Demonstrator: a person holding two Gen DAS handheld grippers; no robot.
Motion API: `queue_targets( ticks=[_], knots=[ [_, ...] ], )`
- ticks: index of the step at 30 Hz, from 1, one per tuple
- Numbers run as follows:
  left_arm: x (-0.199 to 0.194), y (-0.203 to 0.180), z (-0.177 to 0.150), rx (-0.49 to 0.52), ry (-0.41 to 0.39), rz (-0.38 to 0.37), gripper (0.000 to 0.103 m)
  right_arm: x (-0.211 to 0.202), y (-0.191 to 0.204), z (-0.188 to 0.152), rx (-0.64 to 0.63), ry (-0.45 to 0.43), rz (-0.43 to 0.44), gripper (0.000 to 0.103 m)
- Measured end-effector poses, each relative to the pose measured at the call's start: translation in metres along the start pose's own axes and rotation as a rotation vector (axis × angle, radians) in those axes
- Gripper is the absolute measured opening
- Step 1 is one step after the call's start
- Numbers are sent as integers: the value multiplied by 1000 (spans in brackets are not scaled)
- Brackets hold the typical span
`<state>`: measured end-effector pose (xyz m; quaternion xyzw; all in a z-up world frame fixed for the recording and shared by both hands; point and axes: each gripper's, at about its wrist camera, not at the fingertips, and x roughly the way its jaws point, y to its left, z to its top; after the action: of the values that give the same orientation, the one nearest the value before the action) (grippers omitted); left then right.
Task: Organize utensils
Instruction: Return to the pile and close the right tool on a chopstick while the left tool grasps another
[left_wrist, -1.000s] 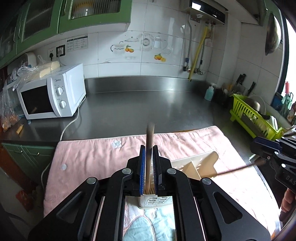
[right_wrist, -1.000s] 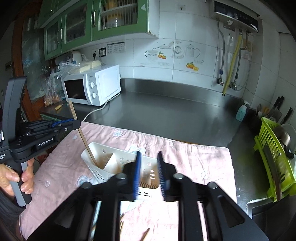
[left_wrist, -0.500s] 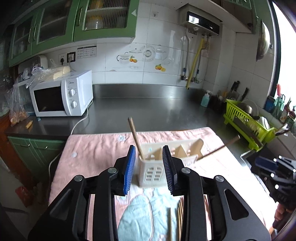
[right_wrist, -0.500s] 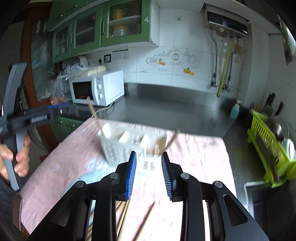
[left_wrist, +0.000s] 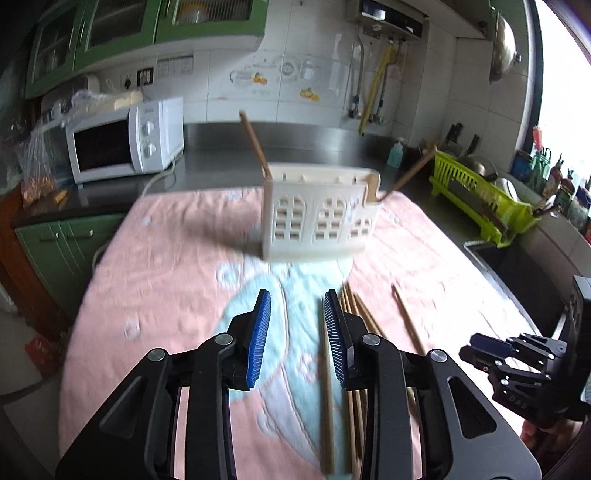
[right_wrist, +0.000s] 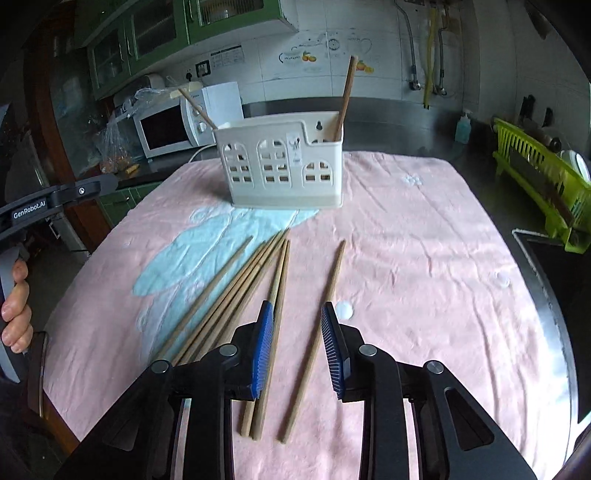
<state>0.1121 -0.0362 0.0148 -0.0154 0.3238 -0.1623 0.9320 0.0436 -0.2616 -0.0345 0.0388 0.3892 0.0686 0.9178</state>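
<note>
A cream utensil holder stands on the pink towel. Two wooden chopsticks stand in it, one at each end. Several more chopsticks lie loose on the towel, and one lies apart to their right. My left gripper is open and empty, low over the towel, with one chopstick under its right finger. My right gripper is open and empty over the near ends of the loose chopsticks. It also shows in the left wrist view.
A white microwave stands at the back left of the steel counter. A green dish rack stands at the right beside a sink. A soap bottle stands near the back wall.
My left gripper let go of the chopstick, which now stands in the holder. Both grippers pulled back from the holder and dropped low over the loose chopsticks.
</note>
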Motion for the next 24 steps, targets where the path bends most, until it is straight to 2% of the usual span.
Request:
queue_targets(
  ticks=[4, 10, 12, 18, 24],
  knots=[
    [6, -3, -39, 5, 56, -16, 31, 13, 1, -26, 4, 39, -45, 25],
    [26, -16, -83, 45, 158, -59, 31, 23, -2, -48, 57, 82, -24, 25],
    [34, -19, -93, 50, 187, -59, 30, 26, 1, -51, 52, 91, -28, 20],
    [50, -16, -105, 38, 233, -66, 30, 32, 1, -58, 67, 105, -32, 18],
    [63, -21, -112, 46, 269, -69, 23, 34, 2, -59, 66, 100, -45, 17]
  ],
)
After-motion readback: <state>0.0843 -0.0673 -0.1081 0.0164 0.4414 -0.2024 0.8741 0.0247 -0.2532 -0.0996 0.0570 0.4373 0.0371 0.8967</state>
